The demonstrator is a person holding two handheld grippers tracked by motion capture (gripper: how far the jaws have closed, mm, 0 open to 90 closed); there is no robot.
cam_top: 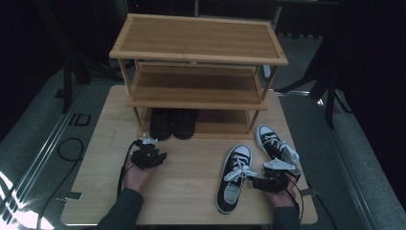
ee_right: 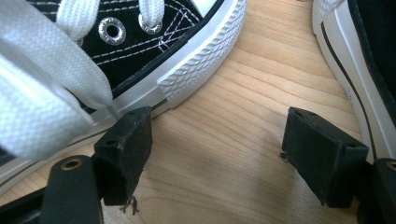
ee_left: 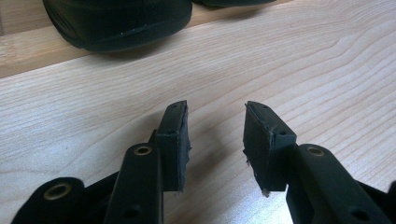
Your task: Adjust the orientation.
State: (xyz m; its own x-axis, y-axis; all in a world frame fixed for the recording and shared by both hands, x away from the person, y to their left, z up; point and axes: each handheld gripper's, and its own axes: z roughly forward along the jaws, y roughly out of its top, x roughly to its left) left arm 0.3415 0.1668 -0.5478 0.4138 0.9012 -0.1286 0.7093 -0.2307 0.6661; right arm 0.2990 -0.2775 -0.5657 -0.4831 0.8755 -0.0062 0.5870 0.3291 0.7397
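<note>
Black sneakers beside the right gripper

The right gripper (cam_top: pixel 256 183), jaws apart and empty, sits between two black-and-white sneakers: nearer sneaker (cam_top: pixel 233 177) lies lengthwise, toe pointing toward the bamboo shoe rack (cam_top: pixel 196 57); left gripper (cam_top: pixel 155 154) also stands open.

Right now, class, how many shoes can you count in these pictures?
4. Two plain black shoes stand side by side on the wooden rack's bottom shelf; two black-and-white lace-up sneakers lie on the table.
</note>
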